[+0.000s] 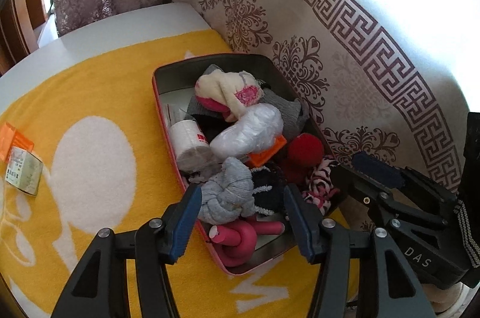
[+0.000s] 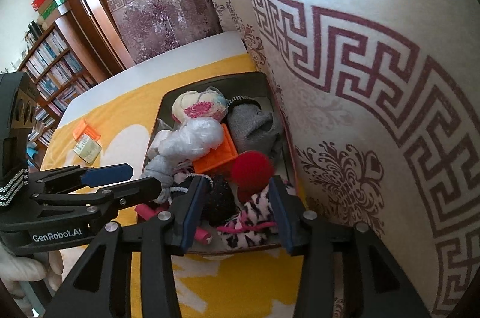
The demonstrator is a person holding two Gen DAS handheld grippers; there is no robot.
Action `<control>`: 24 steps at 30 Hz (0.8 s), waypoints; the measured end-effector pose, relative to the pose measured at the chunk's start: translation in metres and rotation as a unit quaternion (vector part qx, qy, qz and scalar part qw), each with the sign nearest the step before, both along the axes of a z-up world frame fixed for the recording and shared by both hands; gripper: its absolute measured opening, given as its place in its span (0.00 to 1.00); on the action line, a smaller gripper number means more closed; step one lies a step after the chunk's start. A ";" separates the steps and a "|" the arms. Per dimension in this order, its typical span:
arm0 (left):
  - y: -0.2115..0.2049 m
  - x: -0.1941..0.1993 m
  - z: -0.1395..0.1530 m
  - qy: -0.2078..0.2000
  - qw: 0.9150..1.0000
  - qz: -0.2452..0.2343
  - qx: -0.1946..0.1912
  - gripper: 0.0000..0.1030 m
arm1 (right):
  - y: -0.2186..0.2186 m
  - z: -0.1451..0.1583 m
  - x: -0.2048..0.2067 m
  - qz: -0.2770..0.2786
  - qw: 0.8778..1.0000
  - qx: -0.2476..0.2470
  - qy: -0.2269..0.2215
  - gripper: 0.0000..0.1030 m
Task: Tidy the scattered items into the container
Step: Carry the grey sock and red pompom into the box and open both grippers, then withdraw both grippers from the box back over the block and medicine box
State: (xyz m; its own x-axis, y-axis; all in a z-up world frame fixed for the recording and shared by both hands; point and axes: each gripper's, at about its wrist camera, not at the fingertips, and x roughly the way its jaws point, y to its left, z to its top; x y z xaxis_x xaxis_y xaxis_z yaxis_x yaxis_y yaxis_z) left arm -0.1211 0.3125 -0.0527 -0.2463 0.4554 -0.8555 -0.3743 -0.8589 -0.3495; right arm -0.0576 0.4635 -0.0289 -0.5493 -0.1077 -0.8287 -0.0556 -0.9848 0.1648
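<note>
From your left wrist view, the container (image 1: pixel 168 120) sits on the yellow blanket (image 1: pixel 90 84) hard against the patterned curtain (image 1: pixel 330 54), and it is already heaped: a cream and pink plush (image 1: pixel 228 90), a white roll (image 1: pixel 189 144), a crinkled plastic bundle (image 1: pixel 249 132), a red pompom (image 1: pixel 304 150) and a pink foam curler (image 1: pixel 237 240) near its front corner. Your left gripper (image 1: pixel 240 216) hangs over that near end with its jaws about half open, straddling the grey sock bundle (image 1: pixel 228 192); neither pad presses on it, so I judge the bundle released. Lift straight up so the pads do not drag it back out. The step left, as I read it, is the small box (image 1: pixel 25 172) and the orange piece (image 1: pixel 16 139) lying on the blanket well apart from the container; go for those next, and close on the box across its narrow faces. From your right wrist view, the right gripper (image 2: pixel 237 210) is only partly open over the container's near right corner, with the pink and black striped sock (image 2: pixel 249 219) lying between its jaws. The pads stand beside the sock without clamping it, so nothing is held. Keep this hand clear of the curtain as you withdraw.
</note>
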 end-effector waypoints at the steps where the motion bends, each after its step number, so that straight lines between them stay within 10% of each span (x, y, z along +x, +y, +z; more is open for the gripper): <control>1: -0.001 0.000 0.001 0.000 1.000 0.002 0.001 0.57 | -0.001 0.000 0.000 0.001 1.000 0.000 0.000 0.46; 24: -0.057 0.002 0.003 -0.003 0.998 0.059 0.001 0.57 | -0.031 0.003 0.000 0.023 1.000 -0.002 0.001 0.46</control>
